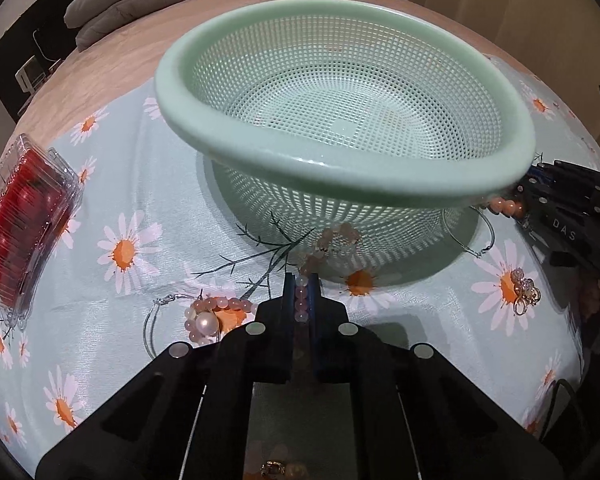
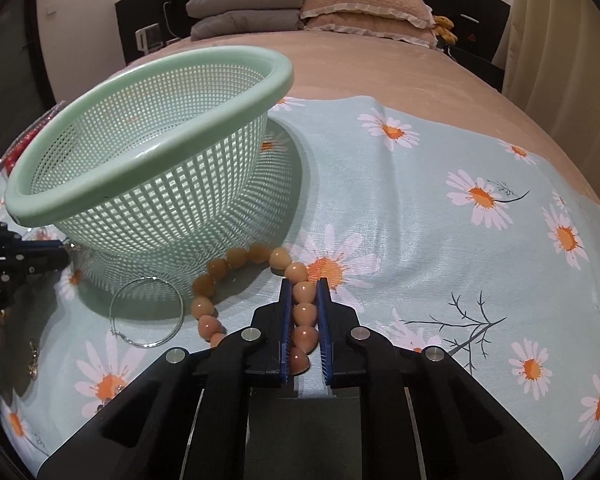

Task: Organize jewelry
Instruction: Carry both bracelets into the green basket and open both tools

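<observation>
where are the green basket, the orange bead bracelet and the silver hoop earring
green basket point(image 2: 148, 152): right wrist view, on its near rim.
orange bead bracelet point(image 2: 236, 258): right wrist view, on a bead of the loop lying on the cloth.
silver hoop earring point(image 2: 180, 312): right wrist view, on the wire's right side.

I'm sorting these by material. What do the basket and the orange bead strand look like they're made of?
Basket: moulded plastic, pale green, matte; uniform square mesh and thick smooth rim. Orange bead strand: glossy, slightly translucent beads with highlights, possibly polished stone, resin or glass; can't tell which.

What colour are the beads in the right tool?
Orange-tan beads, clearest in the right wrist view.
</observation>
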Action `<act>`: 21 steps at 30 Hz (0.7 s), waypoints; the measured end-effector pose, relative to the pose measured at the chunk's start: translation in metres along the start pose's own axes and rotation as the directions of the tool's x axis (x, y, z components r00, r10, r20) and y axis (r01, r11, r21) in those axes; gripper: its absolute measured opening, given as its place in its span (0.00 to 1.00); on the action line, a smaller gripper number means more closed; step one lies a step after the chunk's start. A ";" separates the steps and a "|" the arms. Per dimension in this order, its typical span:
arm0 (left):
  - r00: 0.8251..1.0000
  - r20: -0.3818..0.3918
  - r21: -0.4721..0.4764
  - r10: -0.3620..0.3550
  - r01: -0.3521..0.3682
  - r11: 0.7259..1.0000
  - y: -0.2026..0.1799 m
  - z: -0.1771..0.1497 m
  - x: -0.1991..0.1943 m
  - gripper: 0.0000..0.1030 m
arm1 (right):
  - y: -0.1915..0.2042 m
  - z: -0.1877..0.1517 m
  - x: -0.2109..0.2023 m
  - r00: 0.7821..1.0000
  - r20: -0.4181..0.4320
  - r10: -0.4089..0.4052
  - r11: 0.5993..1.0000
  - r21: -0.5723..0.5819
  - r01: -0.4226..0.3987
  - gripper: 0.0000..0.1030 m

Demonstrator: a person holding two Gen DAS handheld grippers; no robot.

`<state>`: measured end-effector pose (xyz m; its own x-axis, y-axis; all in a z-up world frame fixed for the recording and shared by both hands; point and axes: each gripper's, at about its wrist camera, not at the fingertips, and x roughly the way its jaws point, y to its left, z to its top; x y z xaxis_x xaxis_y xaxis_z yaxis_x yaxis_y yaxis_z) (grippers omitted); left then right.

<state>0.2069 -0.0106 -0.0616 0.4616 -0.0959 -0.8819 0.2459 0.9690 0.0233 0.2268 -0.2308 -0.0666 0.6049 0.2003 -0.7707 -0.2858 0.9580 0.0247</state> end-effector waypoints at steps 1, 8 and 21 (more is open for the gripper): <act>1.000 -0.009 -0.002 -0.007 0.007 1.000 -0.002 0.000 -0.002 0.06 | -0.001 -0.001 -0.003 1.000 -0.005 0.013 1.000 0.004 -0.013 0.11; 1.000 -0.031 0.052 0.005 -0.003 0.999 -0.021 -0.004 -0.026 0.06 | 0.005 -0.002 -0.032 1.000 0.019 0.011 1.000 -0.008 -0.011 0.11; 0.994 0.099 0.088 0.053 -0.061 0.994 -0.024 0.002 -0.109 0.06 | 0.019 0.031 -0.122 0.983 0.180 0.018 0.997 -0.075 -0.005 0.11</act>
<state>0.1526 -0.0235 0.0348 0.5557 -0.0667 -0.8287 0.2908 0.9494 0.1186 0.1699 -0.2305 0.0477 0.7238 0.2516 -0.6425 -0.3434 0.9390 -0.0192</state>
